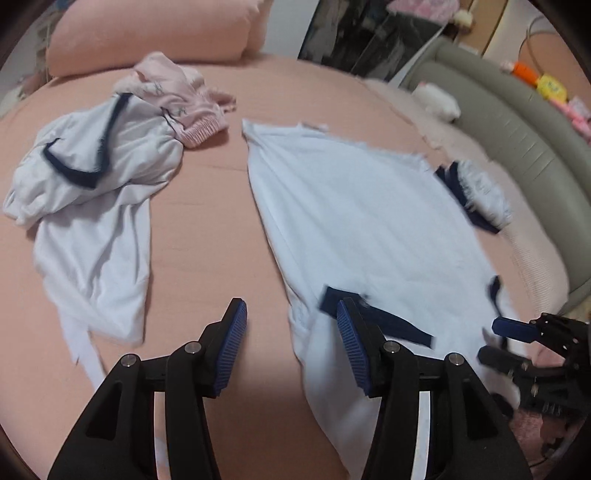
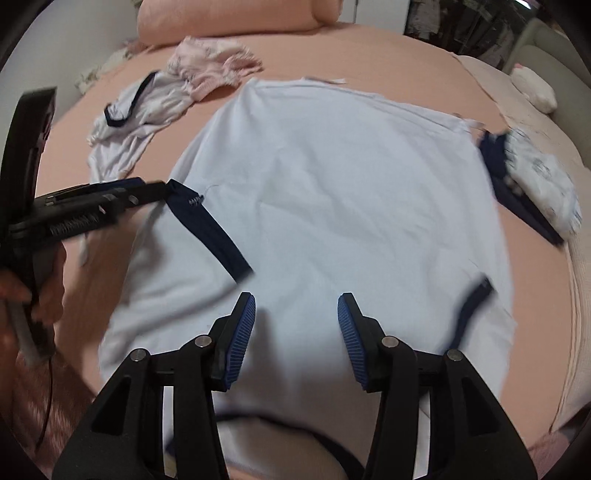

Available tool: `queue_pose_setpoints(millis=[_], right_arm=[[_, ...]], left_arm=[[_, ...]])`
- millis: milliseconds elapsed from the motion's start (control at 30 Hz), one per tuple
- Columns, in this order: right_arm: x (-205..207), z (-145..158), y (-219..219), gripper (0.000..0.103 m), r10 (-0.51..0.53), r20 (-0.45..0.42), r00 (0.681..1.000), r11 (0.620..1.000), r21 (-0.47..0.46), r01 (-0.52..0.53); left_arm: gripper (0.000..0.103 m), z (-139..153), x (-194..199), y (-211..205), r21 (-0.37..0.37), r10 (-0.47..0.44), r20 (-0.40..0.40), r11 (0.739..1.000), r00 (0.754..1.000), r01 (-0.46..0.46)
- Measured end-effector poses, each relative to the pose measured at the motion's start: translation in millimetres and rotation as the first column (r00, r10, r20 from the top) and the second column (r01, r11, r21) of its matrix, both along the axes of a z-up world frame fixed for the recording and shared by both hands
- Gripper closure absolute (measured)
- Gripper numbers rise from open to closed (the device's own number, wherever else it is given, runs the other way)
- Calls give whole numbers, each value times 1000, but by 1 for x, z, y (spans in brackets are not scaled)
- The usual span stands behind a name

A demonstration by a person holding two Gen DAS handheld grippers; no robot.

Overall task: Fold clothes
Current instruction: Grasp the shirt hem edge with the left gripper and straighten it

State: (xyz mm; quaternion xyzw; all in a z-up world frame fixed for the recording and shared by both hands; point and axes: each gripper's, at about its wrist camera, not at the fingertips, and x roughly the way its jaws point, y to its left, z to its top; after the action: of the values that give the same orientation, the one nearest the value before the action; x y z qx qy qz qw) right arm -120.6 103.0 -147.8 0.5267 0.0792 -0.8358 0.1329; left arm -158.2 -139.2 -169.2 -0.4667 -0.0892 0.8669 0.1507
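Observation:
A white T-shirt (image 2: 332, 177) with navy trim lies spread flat on the pink bed (image 1: 207, 206). One navy sleeve band (image 2: 210, 229) lies folded onto the shirt at its left; the other navy band (image 2: 476, 295) is at its right. My left gripper (image 1: 291, 314) is open and low over the shirt's (image 1: 369, 221) left edge. Its right pad (image 1: 351, 332) is by the navy band (image 1: 391, 325) and its left pad is over bare sheet. In the right wrist view the left gripper (image 2: 155, 188) reaches that band's end. My right gripper (image 2: 295, 306) is open above the shirt's near part and holds nothing. It also shows in the left wrist view (image 1: 487, 341).
A crumpled white shirt with a navy collar (image 1: 92, 177) and a pink garment (image 1: 184, 103) lie at the far left. A folded navy and white piece (image 2: 535, 192) sits at the bed's right. Pink pillows (image 1: 147, 33) lie at the head, a grey padded rim (image 1: 517, 122) on the right.

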Motion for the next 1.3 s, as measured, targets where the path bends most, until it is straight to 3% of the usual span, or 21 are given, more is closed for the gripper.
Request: queue_pose_setpoints(millis=[133,267,467,567,600,633,700,733,833,933,1033,1100,1133,1200,1300], right_arm=[[26,9,53,55,-81,0,997,997,-20,81],[39,-1,103,55,-181,-12,983,983,16,181],[51,-12,136,55,-278,-8,960,960,24,278],[54,-7,150,55,-350,-61,935,936,20,352],[56,-4,156,55,-382,-81,921,923,14,384],[58,-2,163,55,-405,-88,910,914,-3,407],[59,-1,176,55,-416,-82,906,909,-28,415],[60,-1,179,55,-408,-80,909,913,-35,407],[66,-12,183,55,-345,-27,938,938,-55,343],[72,-22,183,55,-315,57,947,939,-128,320],[73,-20,184,55,-350,24,937,933,-83,351],[71,-22,191,42,-386,19,922,920,-71,386],[69,-25,195,41,-396,38,918,914,-84,397],[68,-28,195,41,-383,61,922,917,-100,387],[70,-27,189,49,-344,70,936,929,-118,350]], left_arm=[[50,1,43,14,-39,-16,79,999,997,19],[50,-14,72,27,-30,59,198,998,978,-55],[48,-23,89,39,-100,112,189,991,976,-94],[48,-22,100,44,-141,133,197,984,971,-106],[48,-21,102,41,-94,143,214,988,966,-125],[48,-21,104,32,13,148,249,988,957,-156],[48,-22,110,15,214,172,302,946,938,-242],[48,-22,114,12,240,187,306,933,934,-266],[48,-20,120,23,152,196,262,959,945,-240],[48,-21,119,24,91,244,239,958,940,-272],[48,-24,118,25,97,252,235,955,939,-280],[48,-25,120,31,100,235,238,959,942,-265],[48,-26,121,34,101,226,239,962,944,-256],[49,-27,123,38,105,215,239,964,947,-246],[53,-29,122,36,120,226,235,958,945,-259]])
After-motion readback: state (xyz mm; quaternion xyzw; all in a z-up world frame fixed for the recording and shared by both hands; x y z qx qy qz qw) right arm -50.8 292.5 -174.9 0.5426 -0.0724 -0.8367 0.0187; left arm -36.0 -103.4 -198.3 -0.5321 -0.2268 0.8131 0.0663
